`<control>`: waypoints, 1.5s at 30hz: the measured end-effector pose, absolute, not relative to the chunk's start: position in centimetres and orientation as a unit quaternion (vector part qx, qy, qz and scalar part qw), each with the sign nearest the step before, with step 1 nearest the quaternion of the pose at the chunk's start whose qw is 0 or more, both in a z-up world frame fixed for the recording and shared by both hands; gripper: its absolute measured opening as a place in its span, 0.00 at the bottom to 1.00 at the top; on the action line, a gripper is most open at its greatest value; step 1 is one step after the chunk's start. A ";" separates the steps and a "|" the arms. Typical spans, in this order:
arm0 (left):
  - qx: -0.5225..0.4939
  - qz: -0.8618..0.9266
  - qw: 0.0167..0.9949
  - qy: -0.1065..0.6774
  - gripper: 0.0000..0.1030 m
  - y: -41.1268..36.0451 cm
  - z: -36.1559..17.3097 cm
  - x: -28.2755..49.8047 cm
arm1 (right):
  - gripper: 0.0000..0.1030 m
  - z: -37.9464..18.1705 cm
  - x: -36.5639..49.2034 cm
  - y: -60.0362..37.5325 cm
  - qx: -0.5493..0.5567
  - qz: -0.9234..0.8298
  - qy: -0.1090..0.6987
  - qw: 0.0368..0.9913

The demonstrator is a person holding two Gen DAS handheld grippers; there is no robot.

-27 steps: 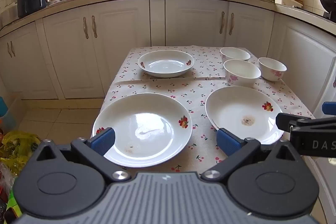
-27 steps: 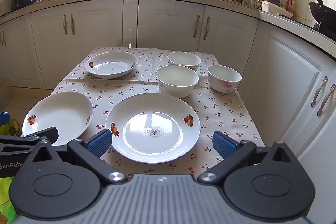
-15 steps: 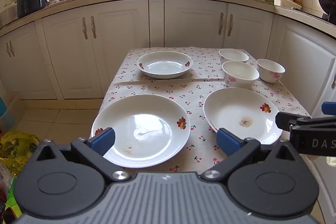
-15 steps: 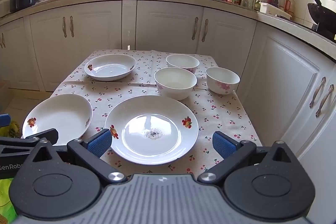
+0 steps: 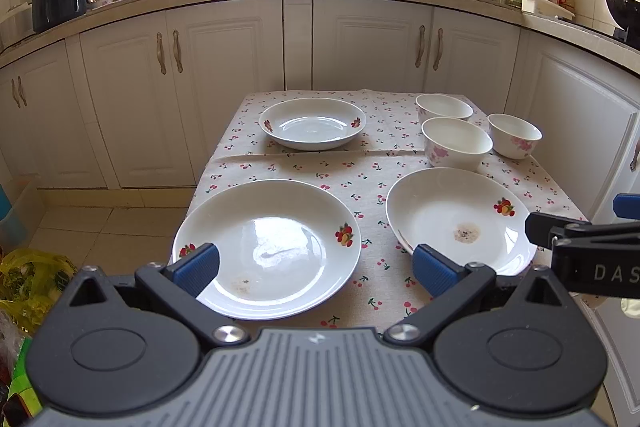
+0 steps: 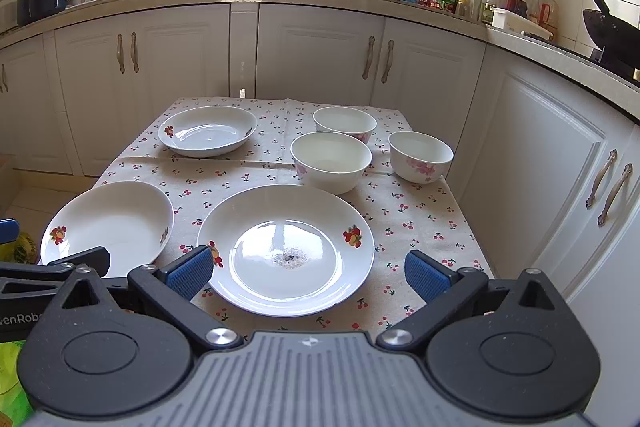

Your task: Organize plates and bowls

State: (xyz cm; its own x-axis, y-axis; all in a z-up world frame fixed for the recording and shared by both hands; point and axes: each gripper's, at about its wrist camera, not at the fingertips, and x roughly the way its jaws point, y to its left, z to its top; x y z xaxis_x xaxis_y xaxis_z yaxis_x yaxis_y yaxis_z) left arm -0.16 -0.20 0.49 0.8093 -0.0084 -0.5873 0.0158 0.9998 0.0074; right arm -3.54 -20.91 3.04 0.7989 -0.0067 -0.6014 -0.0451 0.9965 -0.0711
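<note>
Both the left tongs (image 5: 314, 265) and the right tongs (image 6: 306, 273) are hanging wide open and empty, edging slightly nearer the white fruit-patterned china plates (image 5: 267, 247) lying unstacked on the cherry-print tabletop (image 5: 320, 171), so sorting is only beginning.

Right hand-held gripper (image 6: 307, 271) gapes above a soiled plate (image 6: 286, 249) before three bowls (image 6: 331, 161).

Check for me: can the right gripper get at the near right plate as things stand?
Probably yes. The right gripper is open, with the plate lying directly ahead between its fingers and nothing on it. The bowls sit beyond it, and the left gripper faces the other plate.
</note>
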 end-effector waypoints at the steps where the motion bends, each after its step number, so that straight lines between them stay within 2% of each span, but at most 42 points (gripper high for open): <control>1: 0.006 -0.006 0.951 0.309 0.99 -0.2 0.5 -0.2 | 1.00 2.9 -3.6 -21.1 -0.035 0.012 0.300 0.953; 3: 0.005 -0.007 0.951 0.309 0.99 -0.1 0.5 -0.2 | 1.00 3.1 -3.5 -20.9 -0.041 0.010 0.317 0.948; 45: 0.002 -0.009 0.951 0.308 0.99 0.0 0.7 -0.2 | 1.00 3.3 -3.7 -20.8 -0.045 0.006 0.312 0.949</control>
State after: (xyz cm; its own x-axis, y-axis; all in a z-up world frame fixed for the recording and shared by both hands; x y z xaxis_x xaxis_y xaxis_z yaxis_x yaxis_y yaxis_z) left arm -0.22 -0.03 0.74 0.8098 -0.0151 -0.5865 0.0175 0.9998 -0.0016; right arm -3.67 -20.84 3.30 0.8053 -0.0160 -0.5926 -0.0400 0.9959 -0.0813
